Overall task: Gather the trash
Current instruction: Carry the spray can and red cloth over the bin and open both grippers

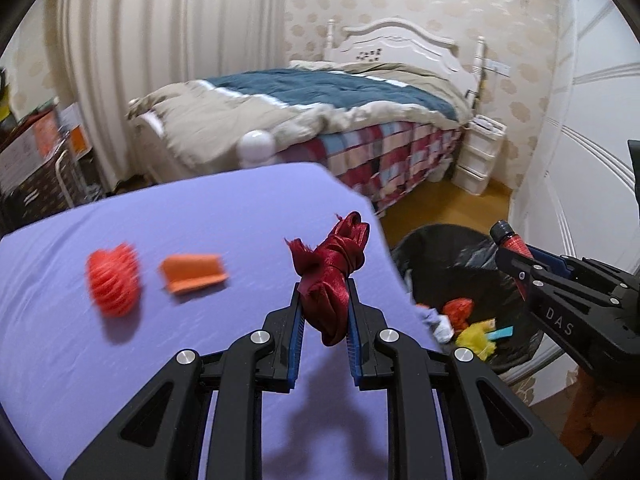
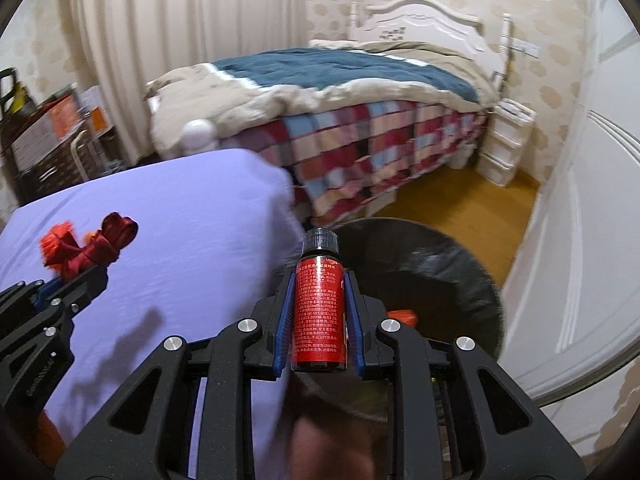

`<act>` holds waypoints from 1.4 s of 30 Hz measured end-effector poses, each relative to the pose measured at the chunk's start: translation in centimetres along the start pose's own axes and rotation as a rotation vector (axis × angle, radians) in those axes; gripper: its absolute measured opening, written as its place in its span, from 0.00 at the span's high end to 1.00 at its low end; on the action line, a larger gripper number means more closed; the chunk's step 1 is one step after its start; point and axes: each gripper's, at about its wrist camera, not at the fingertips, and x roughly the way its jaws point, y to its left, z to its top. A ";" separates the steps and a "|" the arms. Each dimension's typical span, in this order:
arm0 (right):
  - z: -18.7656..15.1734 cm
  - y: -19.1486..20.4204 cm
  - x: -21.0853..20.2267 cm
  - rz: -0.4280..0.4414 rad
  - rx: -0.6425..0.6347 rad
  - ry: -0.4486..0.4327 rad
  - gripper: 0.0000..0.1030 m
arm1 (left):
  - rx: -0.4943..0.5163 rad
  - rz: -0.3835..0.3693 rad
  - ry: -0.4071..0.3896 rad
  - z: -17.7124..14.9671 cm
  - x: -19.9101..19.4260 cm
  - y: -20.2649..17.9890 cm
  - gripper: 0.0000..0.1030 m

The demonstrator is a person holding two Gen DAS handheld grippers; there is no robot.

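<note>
My left gripper [image 1: 323, 300] is shut on a knotted dark red satin ribbon [image 1: 334, 268] and holds it above the purple-covered table [image 1: 200, 216] near its right edge. My right gripper [image 2: 319, 304] is shut on a small red bottle [image 2: 319, 320] with a black cap, held over the black-lined trash bin [image 2: 448, 280]. The bin [image 1: 440, 256] stands right of the table and holds several scraps. On the table lie an orange-red ruffled ball [image 1: 114, 280] and an orange folded piece [image 1: 194, 274]. The right gripper with the bottle [image 1: 514, 242] also shows in the left wrist view, the left gripper with the ribbon [image 2: 90, 252] in the right wrist view.
A bed [image 1: 320, 120] with a blue and beige quilt stands behind the table. A white drawer unit [image 1: 478, 152] stands by the bed. White wardrobe doors [image 1: 580, 140] line the right. Boxes [image 1: 36, 152] are stacked at the left. The floor is yellow wood [image 1: 440, 204].
</note>
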 end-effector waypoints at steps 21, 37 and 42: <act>0.7 -8.5 5.9 -0.095 0.111 0.031 0.77 | 0.140 -0.061 0.081 3.2 8.6 -9.5 0.81; 0.5 -10.0 6.4 -0.117 0.138 0.031 0.63 | 0.137 -0.048 0.069 3.7 8.8 -10.1 0.42; 0.5 -10.2 6.0 -0.132 0.151 0.025 0.55 | 0.137 -0.030 0.050 3.7 8.2 -9.6 0.34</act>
